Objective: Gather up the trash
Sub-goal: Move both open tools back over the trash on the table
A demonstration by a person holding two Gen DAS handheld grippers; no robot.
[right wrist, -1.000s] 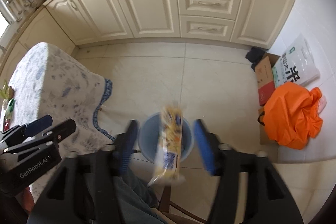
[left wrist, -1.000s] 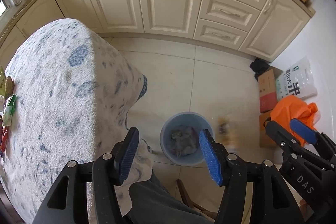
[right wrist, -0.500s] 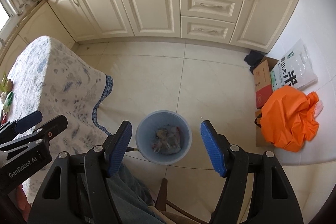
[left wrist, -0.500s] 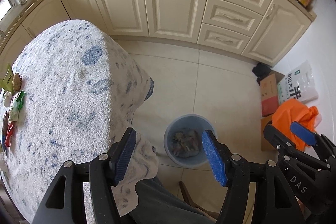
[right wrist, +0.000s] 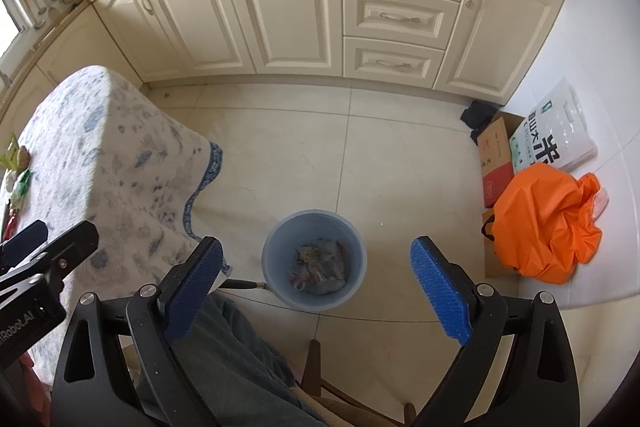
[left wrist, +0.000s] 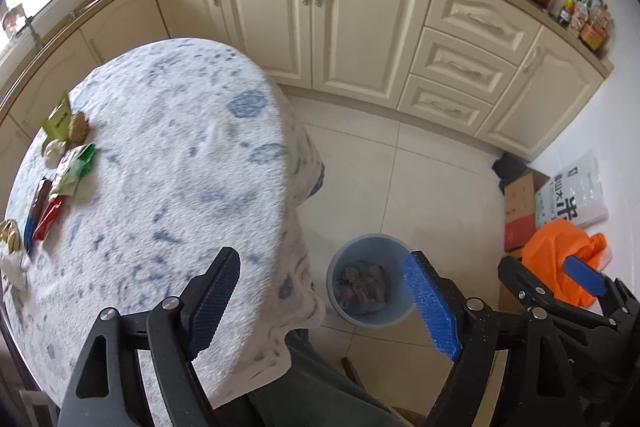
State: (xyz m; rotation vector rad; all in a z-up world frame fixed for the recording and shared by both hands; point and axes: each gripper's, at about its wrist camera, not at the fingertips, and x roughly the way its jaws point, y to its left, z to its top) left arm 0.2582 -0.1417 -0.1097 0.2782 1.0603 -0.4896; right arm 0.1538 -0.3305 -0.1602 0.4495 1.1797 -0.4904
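Both hands are over the blue bin [right wrist: 314, 259] on the floor. The right hand-held gripper [right wrist: 316, 291] is opening wide with nothing between its blue pads, and it hangs right above the bin. The left hand-held gripper [left wrist: 320, 301] is opening too, and it is empty. Some trash is already in the bin. More wrappers [left wrist: 60, 171] lie on the far side of the counter [left wrist: 180, 187] with the flowery cloth. I think those need picking up next.
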